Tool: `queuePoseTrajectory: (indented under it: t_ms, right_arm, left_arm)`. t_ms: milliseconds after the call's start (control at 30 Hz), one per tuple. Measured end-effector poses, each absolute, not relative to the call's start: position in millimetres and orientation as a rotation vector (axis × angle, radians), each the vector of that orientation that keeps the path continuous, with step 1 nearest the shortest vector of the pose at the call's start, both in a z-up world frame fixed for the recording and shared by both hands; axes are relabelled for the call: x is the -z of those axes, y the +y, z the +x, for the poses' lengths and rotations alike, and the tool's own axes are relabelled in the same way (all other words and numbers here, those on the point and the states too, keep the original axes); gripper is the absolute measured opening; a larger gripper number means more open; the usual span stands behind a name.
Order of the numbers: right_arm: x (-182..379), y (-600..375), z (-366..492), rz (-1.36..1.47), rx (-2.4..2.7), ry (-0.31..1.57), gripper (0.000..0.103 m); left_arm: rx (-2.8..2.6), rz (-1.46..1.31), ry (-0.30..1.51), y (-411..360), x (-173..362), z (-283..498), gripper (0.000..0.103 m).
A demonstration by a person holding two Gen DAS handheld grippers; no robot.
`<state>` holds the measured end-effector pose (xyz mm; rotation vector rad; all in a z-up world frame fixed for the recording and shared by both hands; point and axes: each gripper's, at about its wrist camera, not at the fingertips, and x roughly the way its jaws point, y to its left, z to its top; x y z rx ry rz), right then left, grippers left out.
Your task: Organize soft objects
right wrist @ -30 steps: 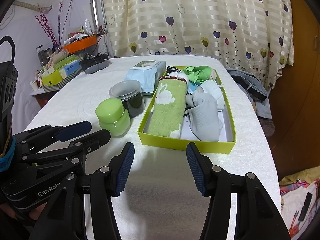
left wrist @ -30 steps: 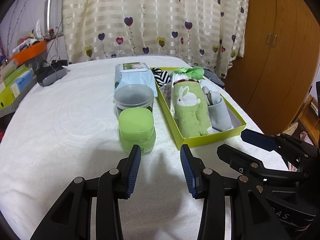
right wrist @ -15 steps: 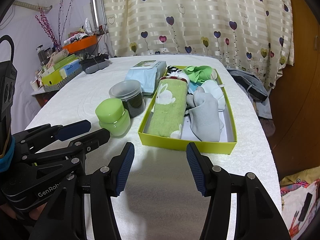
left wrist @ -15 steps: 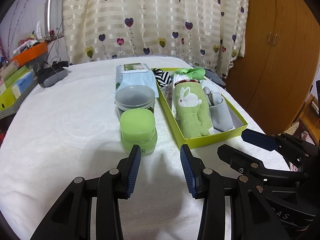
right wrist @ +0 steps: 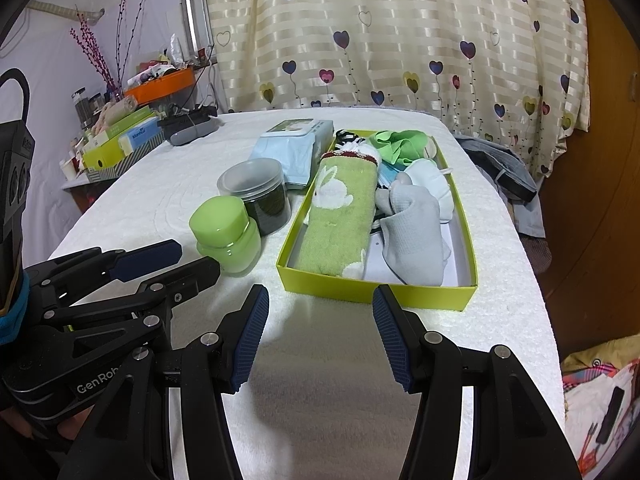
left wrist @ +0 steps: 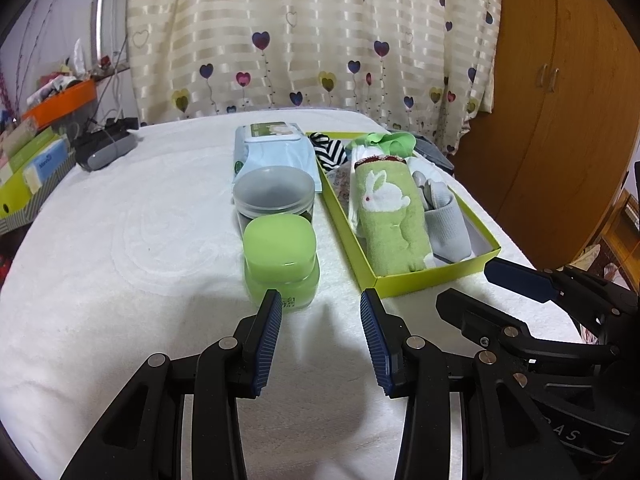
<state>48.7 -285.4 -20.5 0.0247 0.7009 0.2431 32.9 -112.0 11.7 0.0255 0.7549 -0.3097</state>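
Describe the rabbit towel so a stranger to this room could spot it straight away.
Find the long yellow-green box on the white-covered table, right of the two jars. Along the box's left side lies a rolled green towel. Unlike the grey sock and white socks beside it, it bears a white rabbit and a dark red trim at its far end.

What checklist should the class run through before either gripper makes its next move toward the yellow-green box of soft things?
1. Left gripper open, nothing between its pads: ok.
2. Right gripper open and empty: ok.
3. Yellow-green box flat on the white cloth: ok.
4. Rabbit towel and grey sock inside the box: ok.
5. Green jar close ahead of the left gripper, beside the box: not ok for a straight approach.
6. Box bottom under the soft things: cannot tell.
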Motion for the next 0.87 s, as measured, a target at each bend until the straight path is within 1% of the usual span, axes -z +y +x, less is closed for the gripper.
queuePoseTrajectory:
  t_ms: [433,867]
  right_arm:
    - [23.4,-283.2,47.4,0.025,-0.242,0.701,0.055]
    - [22.3,-283.1,47.4,0.024,-0.242,0.701,0.055]
  left_arm:
    - [0.309,0.032,0.751,-101.1,-9.8,35.0,0.040]
    - [0.310,0.032,0.753,-106.8,-11.1,33.2,0.040]
